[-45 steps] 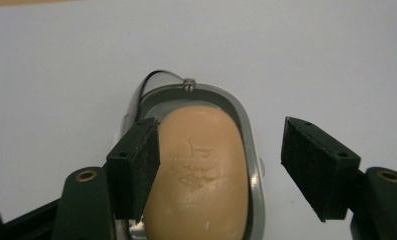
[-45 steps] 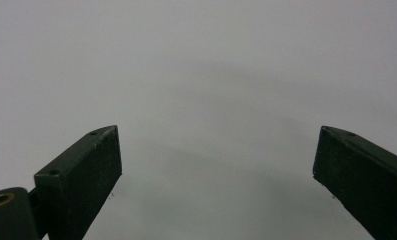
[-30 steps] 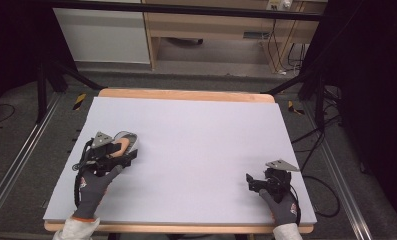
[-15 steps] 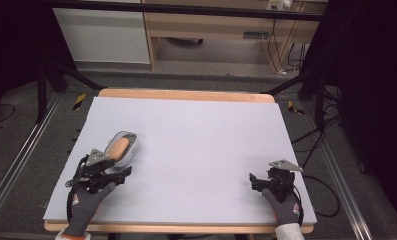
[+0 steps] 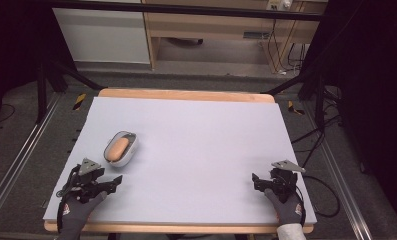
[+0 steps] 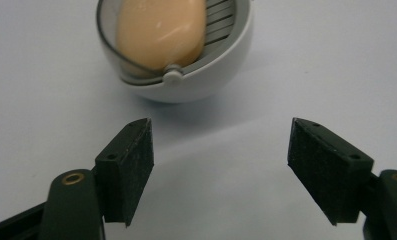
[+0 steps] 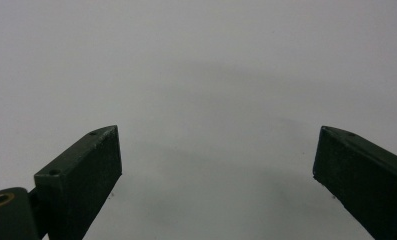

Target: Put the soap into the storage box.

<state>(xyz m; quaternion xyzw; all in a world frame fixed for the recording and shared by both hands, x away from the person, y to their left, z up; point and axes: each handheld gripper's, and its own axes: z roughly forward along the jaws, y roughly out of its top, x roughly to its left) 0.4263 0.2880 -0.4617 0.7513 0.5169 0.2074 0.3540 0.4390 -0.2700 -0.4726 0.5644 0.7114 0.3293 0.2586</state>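
Soap dish (image 5: 120, 149) with its peach bar (image 5: 117, 148) is sitting on the left half of the desk (image 5: 201, 150), just beyond the left gripper (image 5: 117, 180). Its fingers (image 6: 128, 167) are standing spread and empty, pointing toward the dish. The dish is likely light, rigid and smooth-sided, the bar slippery; gripping across the rim looks safest. The right gripper (image 5: 256, 181) is resting low at the near right, fingers (image 7: 83, 172) likewise spread.
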